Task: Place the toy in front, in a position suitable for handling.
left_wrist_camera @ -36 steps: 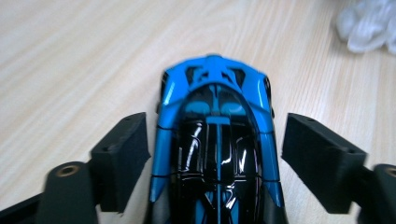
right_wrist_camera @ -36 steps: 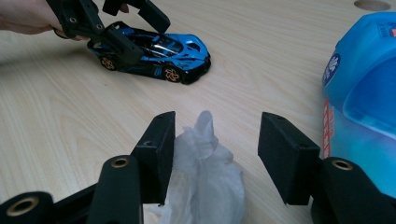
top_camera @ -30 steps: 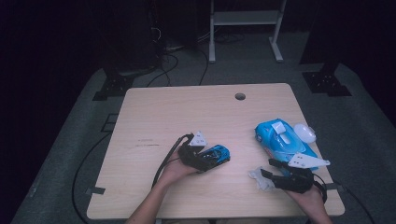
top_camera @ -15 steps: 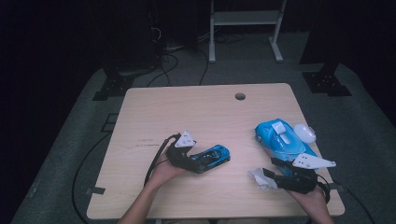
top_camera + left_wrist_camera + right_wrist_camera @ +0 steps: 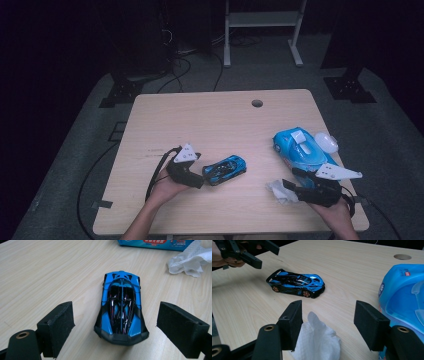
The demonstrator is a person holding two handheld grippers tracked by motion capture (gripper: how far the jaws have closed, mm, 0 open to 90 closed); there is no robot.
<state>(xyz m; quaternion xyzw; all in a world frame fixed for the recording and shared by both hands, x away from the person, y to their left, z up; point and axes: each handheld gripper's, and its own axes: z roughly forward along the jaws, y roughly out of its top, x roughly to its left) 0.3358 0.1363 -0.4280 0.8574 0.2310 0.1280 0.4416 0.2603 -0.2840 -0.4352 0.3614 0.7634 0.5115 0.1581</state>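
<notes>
Blue toy sports car (image 5: 225, 169) resting on its wheels on the table (image 5: 210, 120), just right of the left claw (image 5: 200, 181) and well left of the blue wipes pack (image 5: 299, 148). Long axis of the car running diagonally in the high view: nose toward the wipes pack and slightly away from the person, tail with rear wing toward the left claw. Seen in the left gripper view (image 5: 121, 315) lengthwise, tail nearest the camera, nose pointing away toward the pack. Black roof and side panels, orange wheel rims in the right gripper view (image 5: 295, 284); small white emblem on the door, too small to read.

Left claw (image 5: 113, 327): jaws wide, just been opening, tail of the car lying between the pads without contact, clear gaps on both sides.

Right claw (image 5: 328, 326): jaws wide, just been opening, positioned right of the car and just in front of the wipes pack. Crumpled white tissue (image 5: 317, 340) lying between the pads, beside the left pad; contact not discernible, no squeeze visible.

Wipes pack label: white Chinese characters on a red band along the edge (image 5: 160, 243), not legible; small red logo on the top face (image 5: 404, 272), unreadable.

Round cable hole (image 5: 257, 103) in the table beyond the car.
</notes>
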